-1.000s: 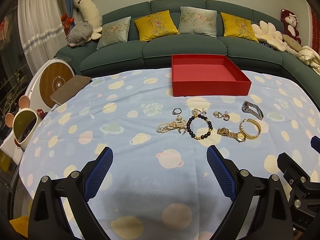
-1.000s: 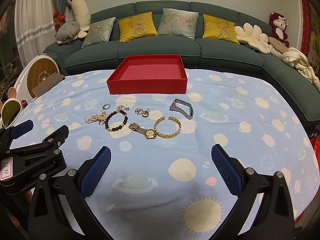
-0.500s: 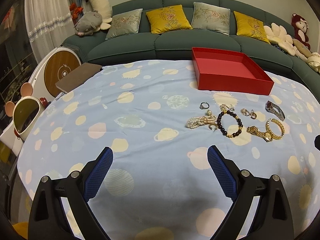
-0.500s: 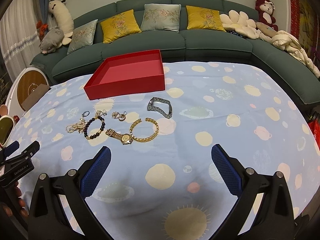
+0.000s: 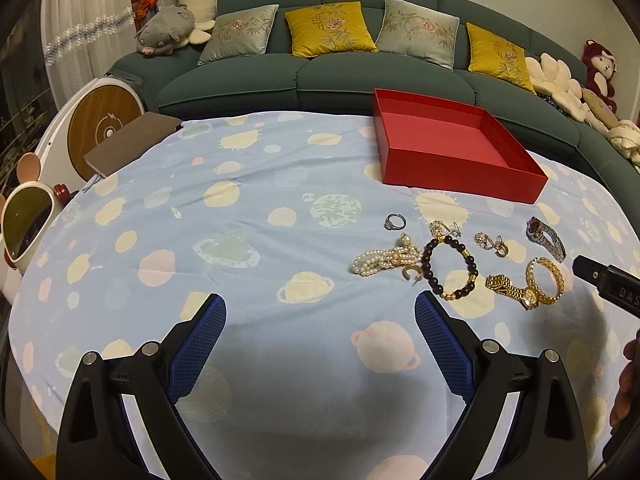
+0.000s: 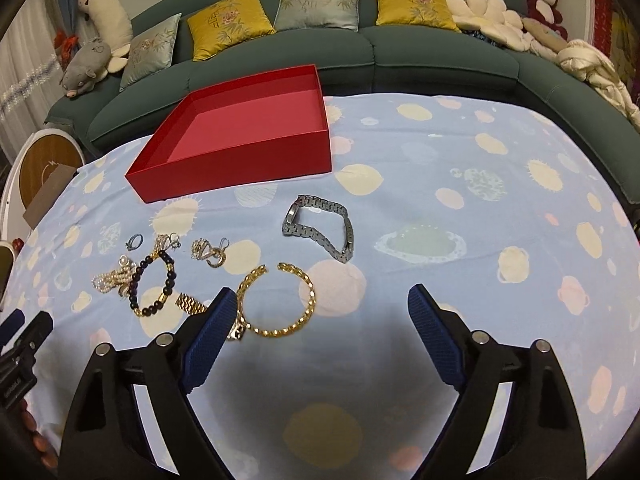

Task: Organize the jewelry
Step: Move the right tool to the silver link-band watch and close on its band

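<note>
Here the gold bangle lies seemingly untouched between the closing right claw's jaws

Red box, pale-blue planet-print cloth, gold bangle.

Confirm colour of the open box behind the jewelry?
Red box, lighter pinkish-red floor inside; clearest in the right wrist view.

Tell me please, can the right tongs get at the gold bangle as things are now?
Probably yes. The right tongs stand open, have just been closing a little, and hold nothing. The gold bangle lies flat just ahead. Only the gold watch touches it, beside the left finger.
</note>
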`<state>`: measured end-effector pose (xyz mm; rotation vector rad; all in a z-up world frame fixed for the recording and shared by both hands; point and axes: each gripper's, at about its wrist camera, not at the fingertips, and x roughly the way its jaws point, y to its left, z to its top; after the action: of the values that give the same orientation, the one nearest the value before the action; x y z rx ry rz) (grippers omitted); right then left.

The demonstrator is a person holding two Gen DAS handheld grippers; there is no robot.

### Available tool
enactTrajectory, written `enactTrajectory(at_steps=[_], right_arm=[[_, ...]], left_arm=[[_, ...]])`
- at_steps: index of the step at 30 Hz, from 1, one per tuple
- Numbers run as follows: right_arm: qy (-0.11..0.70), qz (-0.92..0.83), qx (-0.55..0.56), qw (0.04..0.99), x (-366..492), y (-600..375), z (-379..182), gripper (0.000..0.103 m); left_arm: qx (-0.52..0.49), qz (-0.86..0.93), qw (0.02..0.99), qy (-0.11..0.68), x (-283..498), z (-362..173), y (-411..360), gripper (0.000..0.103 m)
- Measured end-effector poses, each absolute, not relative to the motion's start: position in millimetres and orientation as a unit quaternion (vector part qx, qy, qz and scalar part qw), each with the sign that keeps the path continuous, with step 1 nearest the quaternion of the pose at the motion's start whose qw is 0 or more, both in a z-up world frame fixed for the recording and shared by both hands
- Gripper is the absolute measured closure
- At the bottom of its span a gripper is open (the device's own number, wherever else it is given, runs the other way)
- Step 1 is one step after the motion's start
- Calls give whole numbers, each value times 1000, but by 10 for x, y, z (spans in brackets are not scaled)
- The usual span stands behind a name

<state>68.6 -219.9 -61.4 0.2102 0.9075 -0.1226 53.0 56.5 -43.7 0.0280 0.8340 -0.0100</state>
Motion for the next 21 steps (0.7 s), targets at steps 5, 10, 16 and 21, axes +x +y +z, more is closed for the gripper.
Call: enactTrajectory(at_steps=[5, 10, 16, 21], right_arm=[[434, -66, 86, 894, 1053, -2208, -670, 20], [444, -64, 129, 884, 1286, -2330, -824, 20], [456, -61, 131, 878, 1448, -2305, -950, 30], [454, -62, 103, 883, 1471, -2191, -1014, 43]], left_arm=[[7, -3, 911, 412, 607, -470, 576, 10], [5, -1, 907, 421, 675, -532, 591, 10], [7, -4, 903, 429, 752, -597, 588, 10], [8, -6, 902, 431, 799, -628, 614, 10]])
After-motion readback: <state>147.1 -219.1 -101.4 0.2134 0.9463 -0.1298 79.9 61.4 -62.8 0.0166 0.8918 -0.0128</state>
